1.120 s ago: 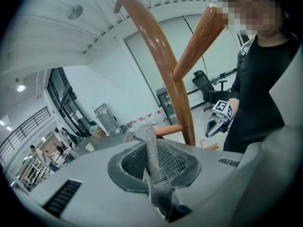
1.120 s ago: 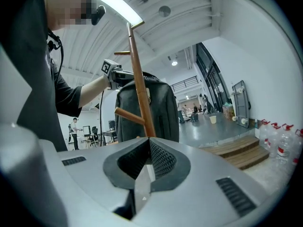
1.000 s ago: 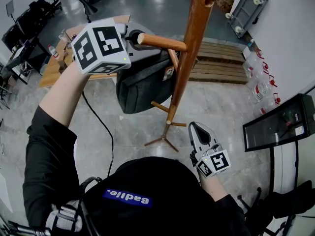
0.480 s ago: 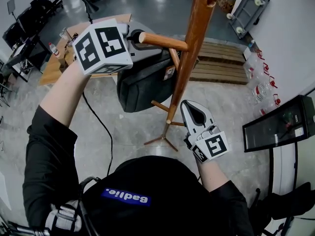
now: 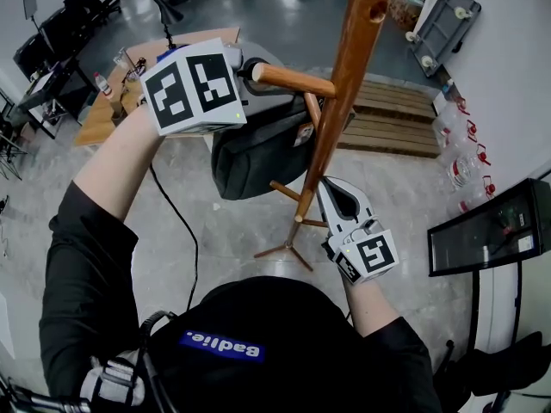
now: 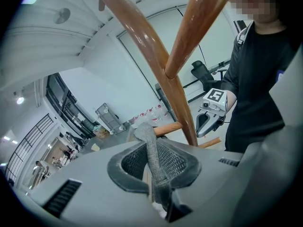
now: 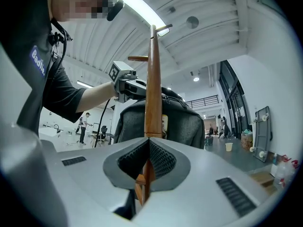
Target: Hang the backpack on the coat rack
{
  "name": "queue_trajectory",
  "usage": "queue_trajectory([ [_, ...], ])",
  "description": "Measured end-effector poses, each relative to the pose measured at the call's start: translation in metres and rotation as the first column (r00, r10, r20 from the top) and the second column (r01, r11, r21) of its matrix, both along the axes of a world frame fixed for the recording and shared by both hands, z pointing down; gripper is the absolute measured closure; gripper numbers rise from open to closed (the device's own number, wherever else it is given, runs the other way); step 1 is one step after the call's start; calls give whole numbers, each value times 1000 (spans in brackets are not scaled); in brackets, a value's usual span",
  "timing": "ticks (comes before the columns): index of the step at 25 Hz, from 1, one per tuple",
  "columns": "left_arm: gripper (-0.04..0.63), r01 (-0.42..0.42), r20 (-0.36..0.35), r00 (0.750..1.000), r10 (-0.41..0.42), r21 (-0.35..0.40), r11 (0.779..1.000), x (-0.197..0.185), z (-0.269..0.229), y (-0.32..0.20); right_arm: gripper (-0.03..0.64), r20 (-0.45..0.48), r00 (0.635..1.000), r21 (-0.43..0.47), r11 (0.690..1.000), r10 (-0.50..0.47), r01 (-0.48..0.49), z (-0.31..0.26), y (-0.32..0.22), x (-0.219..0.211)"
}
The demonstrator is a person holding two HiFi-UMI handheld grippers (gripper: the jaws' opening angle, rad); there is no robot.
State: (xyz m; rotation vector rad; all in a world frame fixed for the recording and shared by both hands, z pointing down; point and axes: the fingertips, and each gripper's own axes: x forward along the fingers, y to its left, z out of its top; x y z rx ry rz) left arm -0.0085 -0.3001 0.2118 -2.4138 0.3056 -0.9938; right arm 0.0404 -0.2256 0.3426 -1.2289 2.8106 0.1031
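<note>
A dark grey backpack (image 5: 258,157) hangs against the wooden coat rack (image 5: 340,93), just below a side peg (image 5: 293,80). My left gripper (image 5: 248,69) is raised beside that peg's end and is shut on the backpack's grey top strap (image 6: 147,145), which runs up between the pads of the left gripper (image 6: 151,162). My right gripper (image 5: 330,186) is lower, close to the pole on its right and pointing at it. Its jaws stand together, holding nothing. From the right gripper (image 7: 147,162) the pole (image 7: 153,89) stands straight ahead with the backpack (image 7: 182,122) behind it.
Short lower pegs (image 5: 288,192) and the rack's feet (image 5: 284,252) spread near my right gripper. A wooden table (image 5: 103,114) is at the back left, a pallet (image 5: 387,114) behind the rack, water bottles (image 5: 461,157) and a dark screen (image 5: 486,226) at right. A cable (image 5: 185,231) crosses the floor.
My right gripper has risen and moved in toward the pole. My left gripper has stayed by the peg with the strap in it.
</note>
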Motion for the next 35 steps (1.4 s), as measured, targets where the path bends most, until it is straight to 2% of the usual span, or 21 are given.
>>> queue_trajectory([
  [7, 534, 7, 18, 1000, -8, 29, 1000, 2, 3, 2, 609, -1, 1000, 5, 1000, -11, 11, 1, 0, 0],
  [16, 534, -33, 171, 985, 7, 148, 988, 3, 7, 10, 609, 0, 1000, 14, 1000, -24, 24, 2, 3, -1],
  [18, 534, -43, 172, 985, 19, 133, 990, 5, 9, 12, 609, 5, 1000, 14, 1000, -24, 24, 3, 3, 0],
  [22, 535, -91, 145, 986, 85, 39, 995, 12, 16, 21, 609, -4, 1000, 12, 1000, -23, 23, 5, 0, 0],
  [25, 535, -118, 157, 981, 113, 25, 993, 16, 30, 33, 609, 0, 1000, 8, 1000, -3, 3, 4, -4, 0],
  [27, 534, -106, 121, 987, 104, 8, 994, 16, 32, 32, 609, 7, 1000, 5, 1000, -2, 2, 2, -6, 0],
  [31, 529, -78, 1, 997, 78, -55, 995, 16, 33, 29, 609, 9, 1000, 2, 1000, -4, 4, 3, -7, 1],
  [35, 515, -20, -119, 993, 7, -105, 994, 16, 34, 26, 609, 16, 1000, -3, 1000, -17, 17, 5, -9, 1],
])
